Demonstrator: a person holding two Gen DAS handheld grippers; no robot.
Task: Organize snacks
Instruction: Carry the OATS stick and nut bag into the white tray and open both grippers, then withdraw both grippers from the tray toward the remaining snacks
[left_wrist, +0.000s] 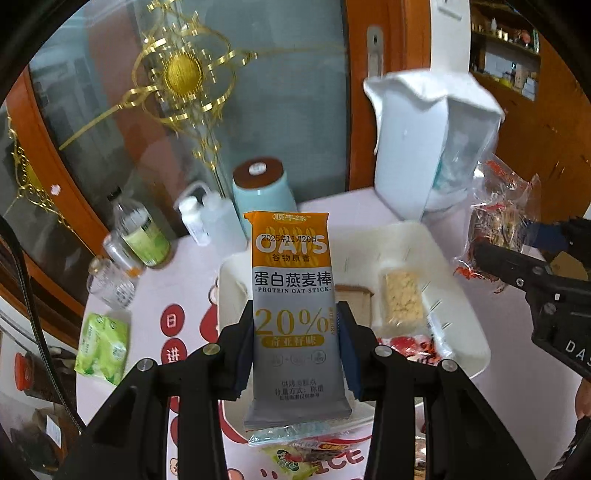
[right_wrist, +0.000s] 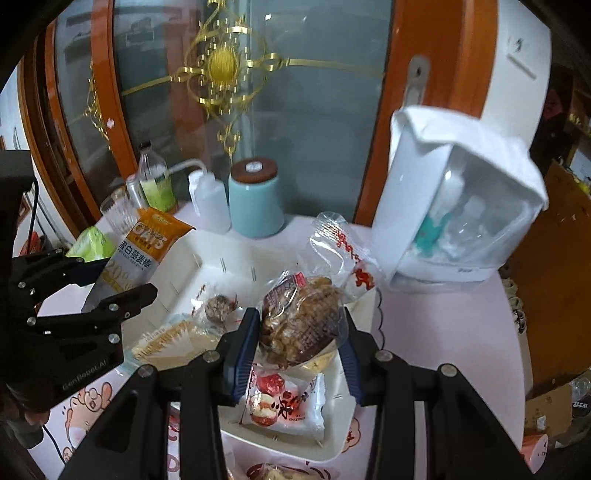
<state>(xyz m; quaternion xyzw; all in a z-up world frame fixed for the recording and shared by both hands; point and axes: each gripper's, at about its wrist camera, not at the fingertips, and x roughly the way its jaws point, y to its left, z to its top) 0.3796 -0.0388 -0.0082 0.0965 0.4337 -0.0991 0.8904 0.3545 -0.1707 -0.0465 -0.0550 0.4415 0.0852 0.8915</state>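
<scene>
1. Left gripper (left_wrist: 295, 354): clamped on oat stick packet (left_wrist: 293, 314), held upright above the white tray (left_wrist: 476, 332).
2. Right gripper (right_wrist: 299, 336): clamped on clear nut snack bag (right_wrist: 299, 321), above tray.
3. Tray contents: red-printed packet (right_wrist: 284, 402), pale cracker packet (left_wrist: 402, 299).
4. Table's far edge: teal canister (right_wrist: 255, 199), squeeze bottle (right_wrist: 208, 199), white bin (right_wrist: 450, 206).

Teal canister (right_wrist: 255, 201) beside white squeeze bottle (right_wrist: 208, 201); tilted white bin (right_wrist: 417, 192) stands right; glass (left_wrist: 110, 282) left.

matt foil oat bar wrapper (left_wrist: 293, 295), glossy clear plastic snack bag (right_wrist: 301, 321), smooth white plastic tray (right_wrist: 207, 254)
</scene>
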